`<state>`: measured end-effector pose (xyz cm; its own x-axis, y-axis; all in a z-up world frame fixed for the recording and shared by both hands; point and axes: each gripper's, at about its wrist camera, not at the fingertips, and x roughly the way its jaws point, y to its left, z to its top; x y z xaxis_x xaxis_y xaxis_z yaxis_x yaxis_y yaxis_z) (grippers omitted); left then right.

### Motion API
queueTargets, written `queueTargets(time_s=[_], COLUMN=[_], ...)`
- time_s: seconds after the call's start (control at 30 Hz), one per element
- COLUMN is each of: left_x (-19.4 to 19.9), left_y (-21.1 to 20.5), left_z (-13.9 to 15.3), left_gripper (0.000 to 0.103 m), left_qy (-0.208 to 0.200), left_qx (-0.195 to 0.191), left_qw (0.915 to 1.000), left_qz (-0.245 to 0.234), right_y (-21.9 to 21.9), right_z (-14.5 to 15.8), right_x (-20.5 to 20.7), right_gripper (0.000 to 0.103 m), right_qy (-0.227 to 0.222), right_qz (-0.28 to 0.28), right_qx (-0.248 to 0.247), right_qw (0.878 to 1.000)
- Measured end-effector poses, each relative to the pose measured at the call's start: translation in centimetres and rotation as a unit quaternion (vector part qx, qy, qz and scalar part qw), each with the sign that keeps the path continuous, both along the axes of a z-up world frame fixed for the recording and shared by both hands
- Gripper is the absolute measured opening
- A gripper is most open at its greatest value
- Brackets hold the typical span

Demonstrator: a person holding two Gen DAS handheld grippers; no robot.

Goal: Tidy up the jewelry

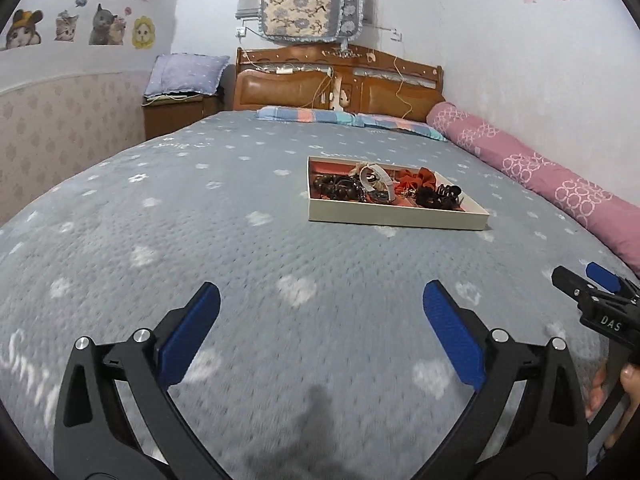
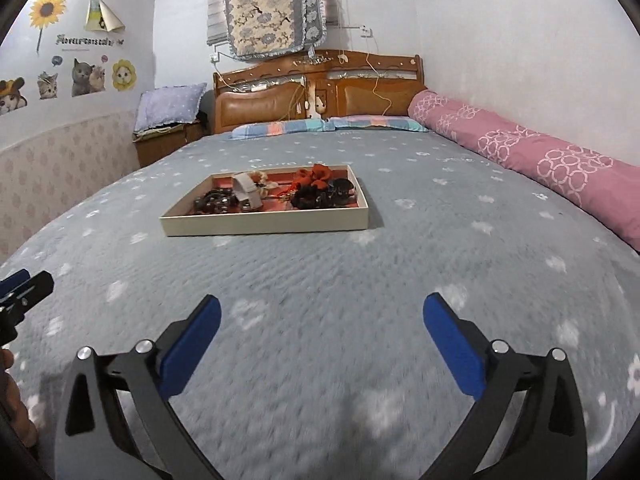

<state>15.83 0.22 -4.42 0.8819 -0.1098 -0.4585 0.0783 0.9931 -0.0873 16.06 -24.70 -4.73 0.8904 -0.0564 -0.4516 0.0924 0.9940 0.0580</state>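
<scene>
Between the wide-spread blue pads of the left gripper point(image 1: 321, 304) nothing is lying but grey quilted bedspread point(image 1: 224, 240); its jaws are standing fully apart and gripping nothing. Just off its right side the right gripper point(image 2: 322, 314) is hovering, and it is likewise gaping wide with only bedspread showing between its pads. Fingers point(image 1: 600, 390) of the person's hand are wrapping its handle at the edge of the left view.

Well ahead of both grippers, apart from them, a shallow cream tray point(image 2: 264, 224) is sitting flat on the bed. From the left gripper it is lying ahead and to the right; from the right gripper, ahead and to the left. Inside it the jewelry is lying in a loose heap: dark beaded bracelets point(image 2: 214, 200) toward the left end, a white band point(image 2: 246, 192) beside them, an orange scrunchie point(image 2: 314, 176) toward the far side, and a black claw clip point(image 1: 446, 192) with other dark pieces at the right end. Finer items are too small to tell.

Beyond the tray, flat plaid pillows point(image 2: 328, 125) are resting against a wooden headboard point(image 2: 320, 92). Off to the right of both grippers a pink bolster point(image 2: 532, 152) is running along the wall, and far to the left cat stickers point(image 2: 88, 76) are decorating the wall.
</scene>
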Motion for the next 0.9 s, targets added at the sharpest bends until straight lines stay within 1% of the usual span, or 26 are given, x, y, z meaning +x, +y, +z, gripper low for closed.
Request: queueTargets(time_s=[0.17, 0.33, 0.43, 0.5, 0.63, 0.77, 0.9], left_x=[-2.1, -3.6, -4.2, -4.3, -4.1, -4.2, -4.3], left_y=[0.0, -0.2, -0.3, -0.5, -0.7, -0.7, -0.8], left_z=[-0.2, -0.2, -0.1, -0.1, -0.2, -0.2, -0.3], left_gripper=[0.098, 0.098, 0.098, 0.098, 0.098, 0.098, 0.098], left_qy=[-0.007, -0.018, -0.037, -0.039, -0.039, -0.044, -0.047], left_qx=[0.005, 0.013, 0.016, 0.021, 0.026, 0.025, 0.027], left_qw=[0.9999, 0.9996, 0.999, 0.9987, 0.9986, 0.9985, 0.9983], left_qz=[0.01, 0.015, 0.021, 0.024, 0.022, 0.022, 0.021], right_y=[0.4, 0.7, 0.8, 1.0, 1.6, 1.8, 1.6], right_z=[0.0, 0.2, 0.2, 0.1, -0.2, 0.0, 0.0], right_x=[-2.8, -4.7, -5.6, -5.7, -5.2, -5.7, -5.8], right_gripper=[0.099, 0.099, 0.099, 0.099, 0.099, 0.099, 0.099], right_qy=[-0.012, -0.027, -0.045, -0.046, -0.034, -0.046, -0.049], right_qz=[0.0, 0.004, 0.006, 0.008, 0.012, 0.01, 0.005], right_qx=[0.001, -0.002, -0.006, -0.01, -0.021, -0.027, -0.021], right_qw=[1.0, 1.0, 0.999, 0.999, 0.999, 0.999, 0.999])
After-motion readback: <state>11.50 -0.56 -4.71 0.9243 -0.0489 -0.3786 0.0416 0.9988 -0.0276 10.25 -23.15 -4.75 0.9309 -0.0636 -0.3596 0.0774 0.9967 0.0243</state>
